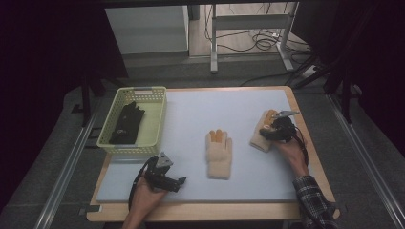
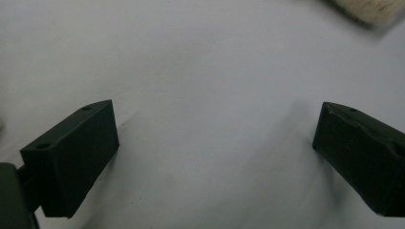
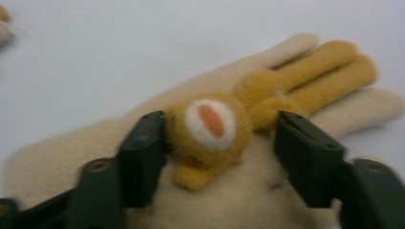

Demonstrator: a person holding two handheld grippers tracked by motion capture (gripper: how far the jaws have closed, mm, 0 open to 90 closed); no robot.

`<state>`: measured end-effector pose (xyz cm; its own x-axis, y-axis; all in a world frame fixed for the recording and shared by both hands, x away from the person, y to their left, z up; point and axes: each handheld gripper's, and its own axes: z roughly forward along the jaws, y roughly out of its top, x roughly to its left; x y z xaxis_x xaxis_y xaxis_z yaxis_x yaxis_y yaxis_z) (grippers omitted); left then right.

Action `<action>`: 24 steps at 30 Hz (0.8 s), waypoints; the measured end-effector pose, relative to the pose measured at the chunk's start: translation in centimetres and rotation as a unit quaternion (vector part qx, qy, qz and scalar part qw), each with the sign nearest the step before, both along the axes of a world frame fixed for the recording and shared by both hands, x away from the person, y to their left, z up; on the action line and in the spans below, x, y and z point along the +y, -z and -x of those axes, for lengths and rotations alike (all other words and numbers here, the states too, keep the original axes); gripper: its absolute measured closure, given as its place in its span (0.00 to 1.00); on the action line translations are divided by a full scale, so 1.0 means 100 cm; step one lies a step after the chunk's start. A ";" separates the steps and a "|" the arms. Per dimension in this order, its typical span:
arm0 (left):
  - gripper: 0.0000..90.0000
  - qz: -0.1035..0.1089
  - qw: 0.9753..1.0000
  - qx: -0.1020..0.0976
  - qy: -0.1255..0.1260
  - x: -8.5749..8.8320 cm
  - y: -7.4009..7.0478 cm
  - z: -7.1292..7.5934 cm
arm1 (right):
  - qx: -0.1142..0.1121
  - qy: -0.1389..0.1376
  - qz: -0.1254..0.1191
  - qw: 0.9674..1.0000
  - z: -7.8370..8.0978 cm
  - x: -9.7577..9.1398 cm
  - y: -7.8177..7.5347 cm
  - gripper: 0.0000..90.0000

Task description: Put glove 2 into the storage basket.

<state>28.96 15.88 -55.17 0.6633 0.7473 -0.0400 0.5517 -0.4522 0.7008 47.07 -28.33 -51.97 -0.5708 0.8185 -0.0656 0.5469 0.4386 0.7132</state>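
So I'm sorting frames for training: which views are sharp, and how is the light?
High view: sharp, table well lit, dark surround. Left gripper view: jaws crisp, soft shadows on the mat. Right gripper view: glove and its orange patch blurred.

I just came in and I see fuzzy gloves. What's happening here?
A person at a table holds a grabbing tool in each hand. The right tool is down on a cream glove, its jaws standing on either side of the orange fuzzy animal face on it. The left tool rests open over bare table. Another cream glove lies in the middle, and a black glove sits in the yellow basket.
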 end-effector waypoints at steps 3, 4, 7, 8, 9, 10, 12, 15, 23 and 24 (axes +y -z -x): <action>0.02 0.000 1.000 0.000 0.000 0.000 0.000 0.000 | 0.009 -0.001 -0.015 1.000 0.003 0.000 -0.002 0.63; 0.02 0.000 1.000 0.000 0.000 0.000 0.000 0.000 | 0.008 0.003 -0.009 1.000 0.005 0.001 -0.003 0.66; 0.02 0.000 1.000 0.000 0.000 0.000 0.000 0.000 | 0.010 0.010 -0.010 1.000 0.009 0.002 -0.006 0.70; 0.02 0.000 1.000 0.000 0.000 0.000 0.000 0.000 | 0.010 0.009 -0.017 1.000 0.011 0.001 -0.008 0.70; 0.02 0.000 1.000 0.000 0.000 0.000 0.000 0.000 | 0.006 0.007 -0.026 1.000 0.014 0.001 -0.011 0.71; 0.02 0.000 1.000 0.000 0.000 0.000 0.000 0.000 | 0.004 0.005 -0.027 1.000 0.016 0.001 -0.014 0.71; 0.02 0.000 1.000 0.000 0.000 0.000 0.000 0.000 | -0.004 -0.005 -0.031 0.999 0.022 0.002 -0.021 0.71; 0.02 0.001 1.000 0.000 -0.001 0.000 0.000 0.000 | -0.013 -0.025 -0.046 0.999 0.034 0.005 -0.033 0.71; 0.02 0.000 1.000 0.000 -0.001 0.000 0.000 0.000 | -0.027 -0.090 -0.067 0.993 0.063 0.022 -0.059 0.70; 0.02 0.000 1.000 0.000 -0.001 0.000 0.000 0.000 | -0.029 -0.111 -0.075 0.991 0.072 0.030 -0.066 0.70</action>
<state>28.95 15.87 -55.17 0.6622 0.7482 -0.0401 0.5522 -0.4511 0.7011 39.83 -25.28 -45.33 -0.7363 0.6766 0.0083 0.4049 0.4307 0.8066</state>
